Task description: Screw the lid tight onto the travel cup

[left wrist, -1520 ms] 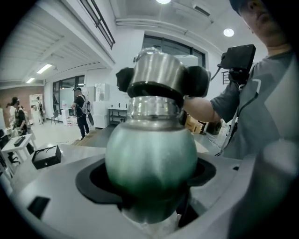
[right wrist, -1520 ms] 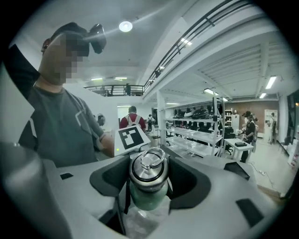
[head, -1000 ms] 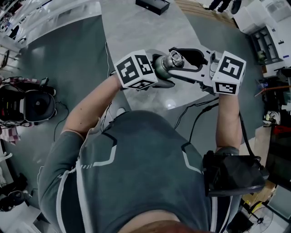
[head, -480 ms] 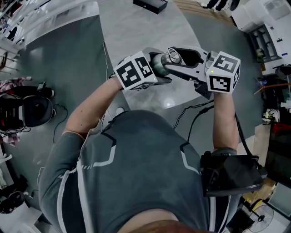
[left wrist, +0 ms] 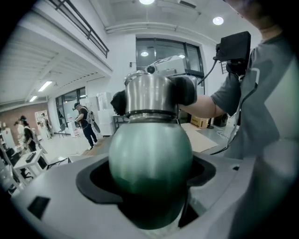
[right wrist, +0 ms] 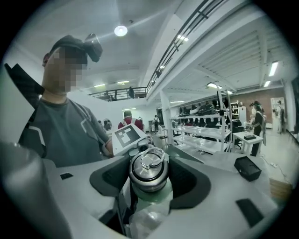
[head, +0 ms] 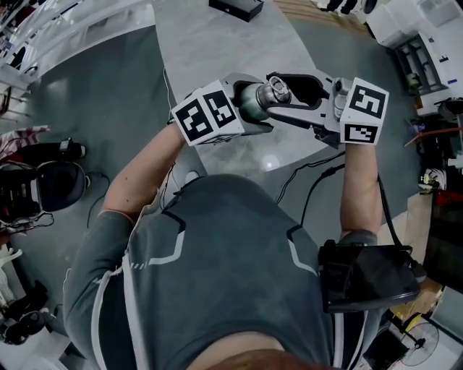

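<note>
In the head view the travel cup lies roughly level above the table, between the two grippers. Its green body fills the jaws of my left gripper, which is shut on it. The steel lid with its ring handle sits on the cup's mouth. My right gripper is shut on the lid, and its black pads hug the lid from both sides. From above, the right gripper reaches in from the right and the left gripper from the left.
A pale grey table lies under the grippers, with a black box at its far end and cables trailing off its near edge. A black pack hangs at the person's right side. Gear sits on the floor at the left.
Both grippers have rolled slightly about the cup. The left marker cube has shifted a little to the left. The cup and lid stay between them.
</note>
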`<state>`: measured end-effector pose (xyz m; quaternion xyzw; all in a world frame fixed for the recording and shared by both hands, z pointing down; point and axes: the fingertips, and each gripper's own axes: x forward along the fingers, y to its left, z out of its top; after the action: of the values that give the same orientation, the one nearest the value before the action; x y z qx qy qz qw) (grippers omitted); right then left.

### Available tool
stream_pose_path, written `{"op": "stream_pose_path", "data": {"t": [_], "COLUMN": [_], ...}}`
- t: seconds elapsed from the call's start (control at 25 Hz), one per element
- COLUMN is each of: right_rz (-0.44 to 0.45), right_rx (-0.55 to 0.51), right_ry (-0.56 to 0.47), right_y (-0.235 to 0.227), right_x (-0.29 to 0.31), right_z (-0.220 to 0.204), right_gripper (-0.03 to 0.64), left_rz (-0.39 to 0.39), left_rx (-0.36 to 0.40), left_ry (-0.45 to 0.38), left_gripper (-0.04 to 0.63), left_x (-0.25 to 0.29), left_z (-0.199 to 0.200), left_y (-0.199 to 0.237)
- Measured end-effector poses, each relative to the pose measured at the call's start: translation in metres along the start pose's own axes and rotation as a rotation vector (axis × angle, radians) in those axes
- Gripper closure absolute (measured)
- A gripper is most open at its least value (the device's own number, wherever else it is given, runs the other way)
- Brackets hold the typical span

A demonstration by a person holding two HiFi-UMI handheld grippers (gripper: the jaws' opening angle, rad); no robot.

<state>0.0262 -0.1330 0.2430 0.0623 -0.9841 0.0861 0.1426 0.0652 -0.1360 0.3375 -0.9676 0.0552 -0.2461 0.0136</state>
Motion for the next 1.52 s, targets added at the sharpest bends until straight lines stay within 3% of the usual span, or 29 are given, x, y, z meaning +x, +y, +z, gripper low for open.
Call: {"op": "stream_pose_path", "data": {"t": [0.12,0.36,0.48,0.6,0.68,0.84,1.2,1.28,1.52], "right_rz": [-0.034,-0.321,-0.392,-0.339,-0.262,-0.088,0.169,0.142,-0.078], "right_rx": [0.009,0.203,0.289,0.328,0.284,0.13,-0.088,-0.075,0.067], "right_ry": [-0.022,-0.098,-0.134,-0.162,-0.169,-0.157,-0.073,-0.073,-0.064], "right_y": [-0.005,-0.042,-0.051,-0.044,-0.033,-0.006,0.021,0.015,-0.012], "right_x": [0.0,0.007,0.009,0.007,0.006,0.008,0.003,0.006,0.011], "right_z": [0.002,-0.005,-0.005,0.004,0.014,0.032,0.037,0.036,0.021], "right_gripper": [0.341,0.341,0.341,0.341,0.341,0.341,0.341,0.341,0.341], "left_rz": [0.059,0.303,0.291,0.156,0.081,0.024,-0.115,-0.082,0.081], "left_rx": [-0.013,-0.038,-0.059,-0.083,-0.077,-0.021,0.065,0.061,0.019], "left_ry": [-0.005,0.125,0.12,0.044,0.004,-0.018,-0.063,-0.05,0.043], "left_gripper": [0.192,0.192,0.193,0.193,0.193,0.193,0.193,0.192,0.192], "left_x": [0.0,-0.003,-0.003,-0.006,-0.012,-0.021,-0.033,-0.03,-0.021], "left_z": [-0.001,-0.022,-0.025,-0.013,-0.001,0.013,0.026,0.024,0.004], "left_y": [0.007,0.045,0.049,0.036,0.026,0.01,-0.009,-0.003,0.021]}}
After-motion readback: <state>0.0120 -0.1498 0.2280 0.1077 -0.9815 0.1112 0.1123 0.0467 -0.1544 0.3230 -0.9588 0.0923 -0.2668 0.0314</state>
